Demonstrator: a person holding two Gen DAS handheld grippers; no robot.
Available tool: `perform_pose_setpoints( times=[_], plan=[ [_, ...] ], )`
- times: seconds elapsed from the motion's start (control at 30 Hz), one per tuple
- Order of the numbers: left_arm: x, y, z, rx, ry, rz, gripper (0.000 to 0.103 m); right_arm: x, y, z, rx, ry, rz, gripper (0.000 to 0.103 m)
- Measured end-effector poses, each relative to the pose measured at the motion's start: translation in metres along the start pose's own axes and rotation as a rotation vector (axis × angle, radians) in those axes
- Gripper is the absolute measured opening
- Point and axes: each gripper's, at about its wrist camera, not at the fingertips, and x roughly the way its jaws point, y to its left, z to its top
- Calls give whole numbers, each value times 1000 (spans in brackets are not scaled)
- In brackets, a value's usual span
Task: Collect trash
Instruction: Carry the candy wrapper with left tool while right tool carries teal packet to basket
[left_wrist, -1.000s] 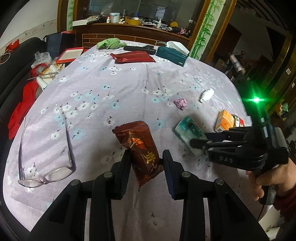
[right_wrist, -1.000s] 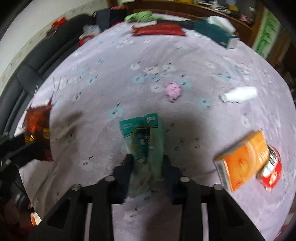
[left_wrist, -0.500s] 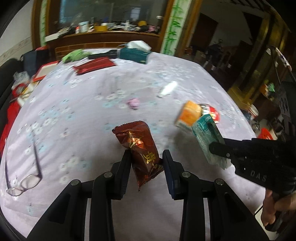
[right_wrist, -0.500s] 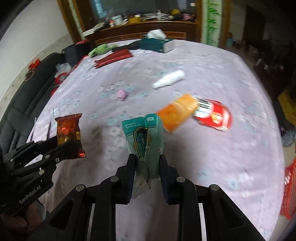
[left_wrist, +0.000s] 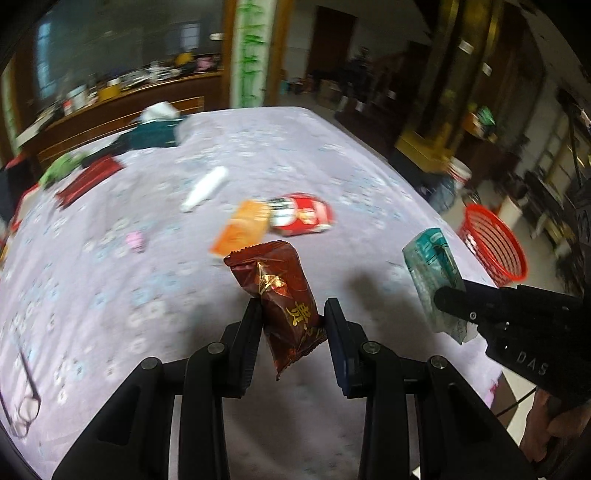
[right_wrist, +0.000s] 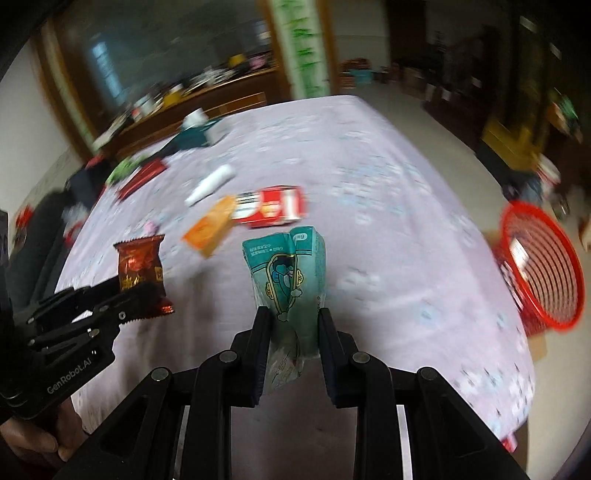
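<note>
A: Starting with the left wrist view, what is recorded?

B: The left gripper (left_wrist: 291, 314) is seen clamped on a dark red snack wrapper (left_wrist: 277, 295), which is held upright, clear of the lilac flowered tablecloth (left_wrist: 332, 158). To the right, the right gripper (left_wrist: 448, 297) is seen pinching a teal packet (left_wrist: 432, 269), also lifted off the cloth. A hand (left_wrist: 554, 439) is noted on its handle at lower right.

A: And on the table?

B: An orange carton (left_wrist: 242, 229) is logged just beside a red can (left_wrist: 306, 218), both lying flat behind the wrapper. A white bottle (left_wrist: 207, 188) and a small pink wad (left_wrist: 135, 240) lie further back. A red mesh basket (left_wrist: 495, 247) is seen beyond the table's right edge, lower than the table top. Glasses (left_wrist: 22, 410) lie at the near left edge. Much of the background is blurred.

A: Right wrist view?

B: The teal packet (right_wrist: 288, 280) is gripped upright between the closed fingers of the right gripper (right_wrist: 290, 325). At left, the snack wrapper (right_wrist: 142, 269) is held by the left gripper (right_wrist: 138, 295). The carton (right_wrist: 210, 225) and can (right_wrist: 273, 206) are seen behind, touching or nearly so. The basket (right_wrist: 543, 266) is recorded at right, off the table, tilted with its mouth toward the camera.
</note>
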Motion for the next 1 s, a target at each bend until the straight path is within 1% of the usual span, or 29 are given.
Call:
perform_pose_setpoints(
  times=[0.17, 0.27, 0.43, 0.57, 0.77, 1.0],
  plan=[
    [9, -44, 3, 99, 27, -45, 33, -18, -43, -17, 117, -34, -14, 27],
    [14, -70, 4, 154, 37, -64, 33, -27, -63, -25, 162, -49, -21, 27],
    [18, -98, 5, 201, 43, -83, 33, -37, -90, -32, 211, -66, -28, 27],
    [22, -112, 6, 216, 48, -91, 33, -42, -104, -35, 229, -64, -30, 27],
    [26, -125, 10, 208, 43, -101, 33, -44, -115, -30, 218, -49, -32, 27],
    [23, -135, 20, 198, 10, -112, 33, -47, -129, -17, 209, -42, -50, 27]
  ],
)
